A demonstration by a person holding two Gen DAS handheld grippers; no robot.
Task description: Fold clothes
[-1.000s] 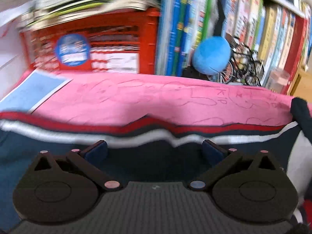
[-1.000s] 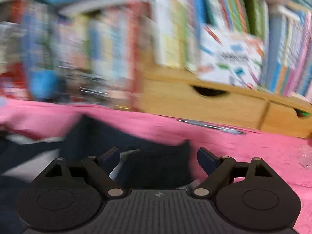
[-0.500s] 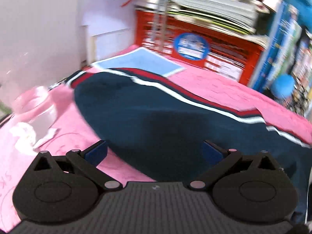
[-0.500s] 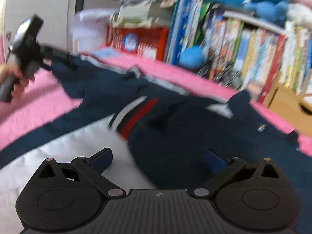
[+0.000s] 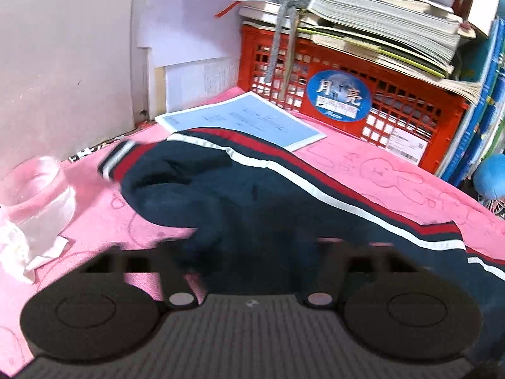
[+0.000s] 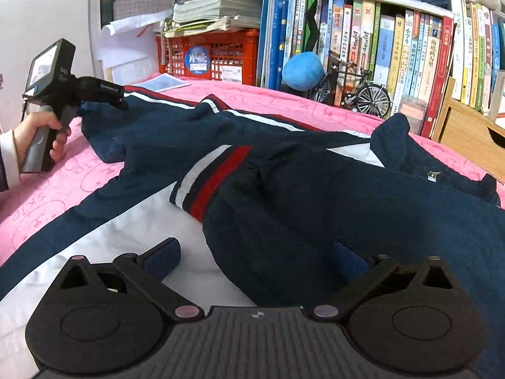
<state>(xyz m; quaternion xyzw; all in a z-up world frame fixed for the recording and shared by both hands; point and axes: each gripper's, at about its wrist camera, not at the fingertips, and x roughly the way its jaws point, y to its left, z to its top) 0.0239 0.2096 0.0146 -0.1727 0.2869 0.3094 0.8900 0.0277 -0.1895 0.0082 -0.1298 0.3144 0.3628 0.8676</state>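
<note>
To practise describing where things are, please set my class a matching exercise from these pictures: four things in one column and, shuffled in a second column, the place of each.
Things
1. red crate
2. navy jacket
3. model bicycle
4. clear jar

Places
A. beside crumpled white tissue
B. under a stack of books and papers
C. spread across the pink cover
D. in front of upright books, beside a blue plush ball

Pairs: 1-B; 2-C; 3-D; 4-A.
</note>
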